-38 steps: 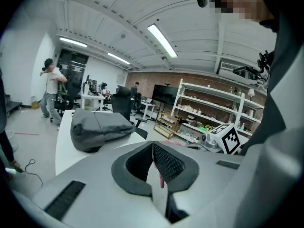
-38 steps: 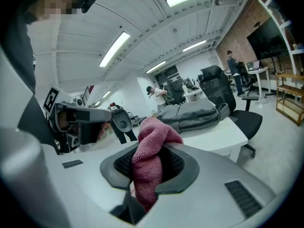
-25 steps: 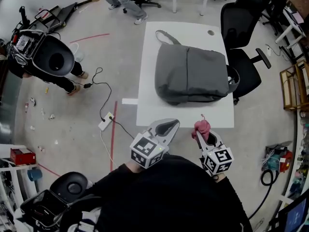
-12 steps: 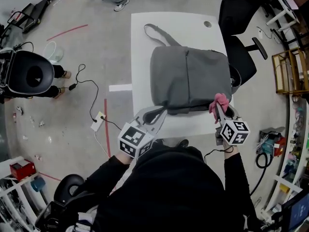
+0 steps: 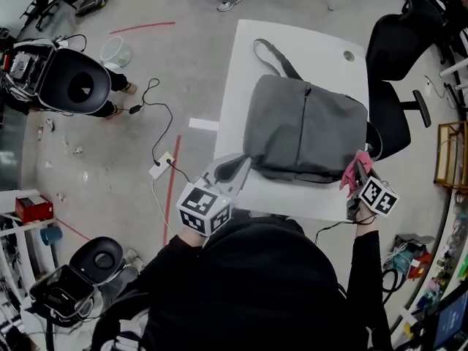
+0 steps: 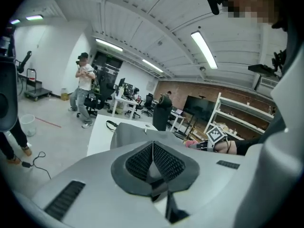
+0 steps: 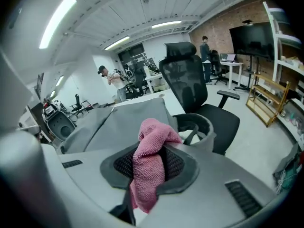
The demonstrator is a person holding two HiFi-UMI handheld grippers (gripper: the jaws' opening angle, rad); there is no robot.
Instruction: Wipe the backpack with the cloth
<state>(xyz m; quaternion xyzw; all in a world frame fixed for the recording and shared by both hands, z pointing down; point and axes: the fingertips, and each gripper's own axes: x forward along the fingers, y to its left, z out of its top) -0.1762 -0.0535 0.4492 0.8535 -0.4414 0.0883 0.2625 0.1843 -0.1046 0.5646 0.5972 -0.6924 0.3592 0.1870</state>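
A grey backpack lies flat on the white table, its strap trailing toward the far end. My right gripper is shut on a pink cloth at the backpack's near right corner; the right gripper view shows the pink cloth bunched between the pads with the backpack just beyond. My left gripper is shut with nothing in it, at the table's near left corner beside the bag. In the left gripper view the left gripper points toward the backpack.
A black office chair stands tight against the table's right side. A white power strip and cable lie on the floor to the left, beside a red tape line. A person stands far off beyond the table.
Both grippers have moved forward from in front of the table to the backpack's near edge. The right one, with the cloth, swung out to the bag's near right corner.
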